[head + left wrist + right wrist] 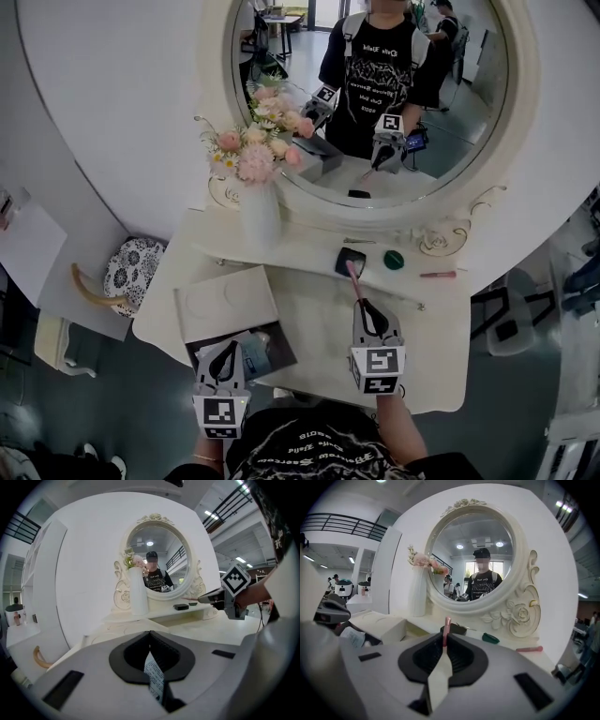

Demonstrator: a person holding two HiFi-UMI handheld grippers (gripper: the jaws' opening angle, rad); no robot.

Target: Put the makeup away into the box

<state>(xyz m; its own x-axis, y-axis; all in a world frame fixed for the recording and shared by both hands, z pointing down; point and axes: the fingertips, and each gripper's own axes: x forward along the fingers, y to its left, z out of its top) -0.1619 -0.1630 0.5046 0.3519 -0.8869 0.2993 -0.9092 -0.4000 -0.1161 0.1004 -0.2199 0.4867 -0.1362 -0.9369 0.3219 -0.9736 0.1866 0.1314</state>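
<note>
An open box [277, 354] with a dark inside sits at the table's front left, its white lid [223, 302] lying behind it. My left gripper [225, 356] hovers over the box, shut on a small printed sachet [154, 677]. To its right, my right gripper [367, 316] is shut on a slim stick with a pink tip [354, 277] that points toward the mirror; the right gripper view shows the stick [446, 632] upright between the jaws. On the shelf under the mirror lie a black compact [350, 261], a green item [394, 260] and a pink lipstick [438, 275].
A white vase of pink flowers [260, 211] stands at the shelf's left, below the round mirror [375, 94]. A patterned stool [131, 272] sits left of the table. The table's front edge [422, 398] is close to my body.
</note>
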